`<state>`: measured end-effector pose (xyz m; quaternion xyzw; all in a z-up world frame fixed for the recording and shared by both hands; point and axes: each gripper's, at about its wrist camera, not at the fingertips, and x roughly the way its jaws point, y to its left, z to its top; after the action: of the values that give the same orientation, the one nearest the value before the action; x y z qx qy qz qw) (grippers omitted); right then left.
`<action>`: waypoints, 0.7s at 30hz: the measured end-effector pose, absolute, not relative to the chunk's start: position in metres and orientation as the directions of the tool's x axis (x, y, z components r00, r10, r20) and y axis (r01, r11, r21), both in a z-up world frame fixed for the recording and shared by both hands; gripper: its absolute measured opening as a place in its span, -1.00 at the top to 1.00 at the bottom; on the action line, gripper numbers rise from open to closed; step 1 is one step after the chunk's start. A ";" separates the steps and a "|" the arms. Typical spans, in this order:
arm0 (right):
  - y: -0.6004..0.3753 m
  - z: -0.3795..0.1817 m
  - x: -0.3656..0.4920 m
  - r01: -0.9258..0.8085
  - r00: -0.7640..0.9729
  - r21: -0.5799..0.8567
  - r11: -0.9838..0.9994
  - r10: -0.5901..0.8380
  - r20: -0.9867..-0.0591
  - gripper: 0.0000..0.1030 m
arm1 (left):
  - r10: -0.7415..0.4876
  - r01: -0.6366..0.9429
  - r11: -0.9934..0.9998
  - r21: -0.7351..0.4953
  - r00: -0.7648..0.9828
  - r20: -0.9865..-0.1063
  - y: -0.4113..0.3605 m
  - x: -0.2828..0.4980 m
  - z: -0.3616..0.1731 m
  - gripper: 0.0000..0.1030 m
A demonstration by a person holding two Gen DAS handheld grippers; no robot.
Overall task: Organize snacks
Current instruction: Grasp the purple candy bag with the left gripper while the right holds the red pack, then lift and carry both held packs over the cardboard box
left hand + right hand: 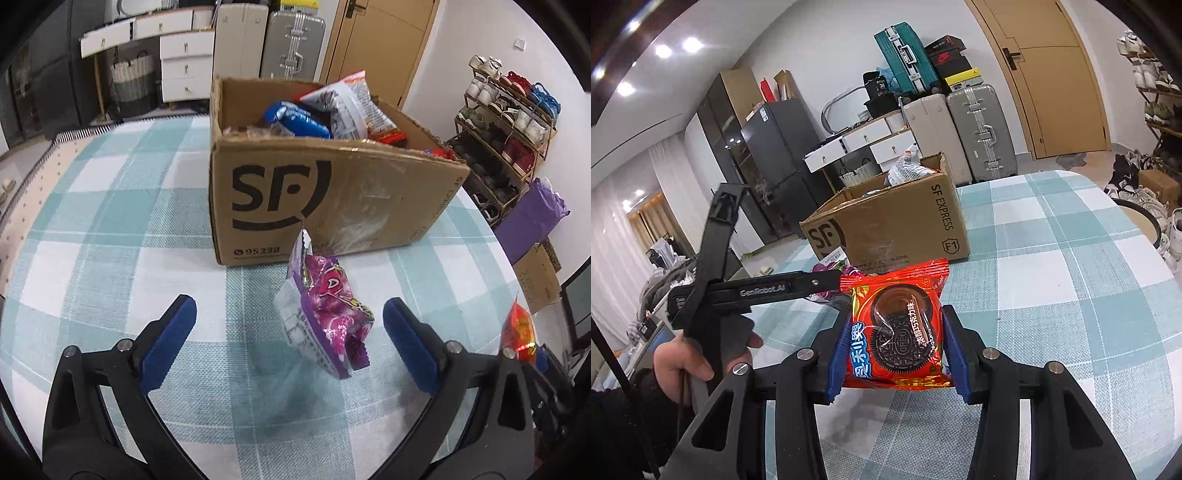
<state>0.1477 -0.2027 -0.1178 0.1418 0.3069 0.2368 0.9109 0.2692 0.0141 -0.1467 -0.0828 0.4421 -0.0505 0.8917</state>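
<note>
The right hand-held gripper (895,347) is clamped on a red Oreo packet (897,328), its blue pads pressing both side edges and holding it clear of the checked counter (1071,295). The left hand-held gripper (290,332) stands wide, nothing between its pads touching them; a crumpled purple snack packet (325,317) lies on the counter in the gap between its fingers, just in front of the cardboard box (295,192).

The box sits open near the middle of the counter and already holds several snacks: a blue packet (295,118), a white-and-orange bag (351,107) sticking up above the rim, and some red wrappers at the far corner. So most of the sorting looks done. What seems left, as far as these views show, is the red Oreo packet, carried but not yet over the box, and the purple snack packet, which is not yet gripped. No other loose snacks can be seen on the counter.
</note>
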 end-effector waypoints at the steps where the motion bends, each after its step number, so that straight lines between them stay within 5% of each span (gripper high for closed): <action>1: -0.203 -0.118 0.148 -0.348 0.696 0.408 0.844 0.524 -0.492 0.09 | -0.176 0.018 0.978 -0.206 0.593 -0.786 0.014 0.272 -0.150 -0.81; 8: -0.201 -0.118 0.148 -0.355 0.692 0.411 0.840 0.531 -0.488 0.09 | -0.240 0.069 0.967 -0.245 0.567 -0.788 0.005 0.277 -0.159 -0.39; 10: -0.201 -0.118 0.148 -0.356 0.690 0.413 0.838 0.534 -0.489 0.09 | -0.250 0.080 0.965 -0.251 0.572 -0.781 0.003 0.275 -0.158 -0.06; 21: -0.201 -0.117 0.147 -0.351 0.697 0.410 0.842 0.527 -0.487 0.09 | -0.244 0.089 0.967 -0.237 0.578 -0.779 -0.002 0.255 -0.155 0.14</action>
<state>0.1472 -0.2008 -0.1167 0.1444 0.3057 0.2412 0.9097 0.2551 -0.0017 -0.1552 -0.0860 0.4497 -0.0943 0.8840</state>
